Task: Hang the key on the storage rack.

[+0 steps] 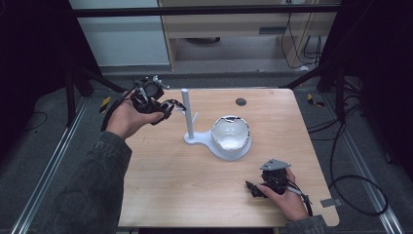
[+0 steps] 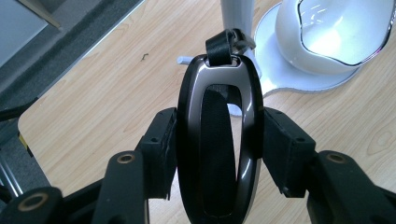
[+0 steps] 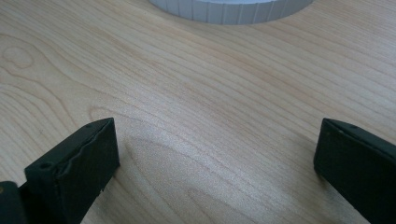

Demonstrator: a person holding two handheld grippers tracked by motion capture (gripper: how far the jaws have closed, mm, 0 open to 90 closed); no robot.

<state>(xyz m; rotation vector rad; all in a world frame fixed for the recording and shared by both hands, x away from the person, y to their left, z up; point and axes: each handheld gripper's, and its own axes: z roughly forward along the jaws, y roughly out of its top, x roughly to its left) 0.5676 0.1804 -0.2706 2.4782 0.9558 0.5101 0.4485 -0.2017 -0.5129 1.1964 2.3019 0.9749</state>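
Pads of the left tool [image 2: 217,154] press on both long sides of a glossy dark oval ring [image 2: 217,140] — clenched on it, the ring standing on edge between the jaws with a black strap [image 2: 219,46] looped through the slot at its far end. In the high view the left tool [image 1: 168,108] is lifted above the counter's [image 1: 170,180] far left part, with the ring just short of the white stand's post [image 1: 187,114]; a small peg juts from that post just beyond the ring. Past the tool and to its right sits the white bowl [image 2: 341,32] on the stand's round base [image 2: 285,74]. The right tool [image 3: 215,158] rests low over the bare counter, released — its jaws stand wide apart with only wood grain between them. In the high view it [image 1: 254,189] lies near the counter's near right part, well apart from the ring, with the base's rim ahead of it.
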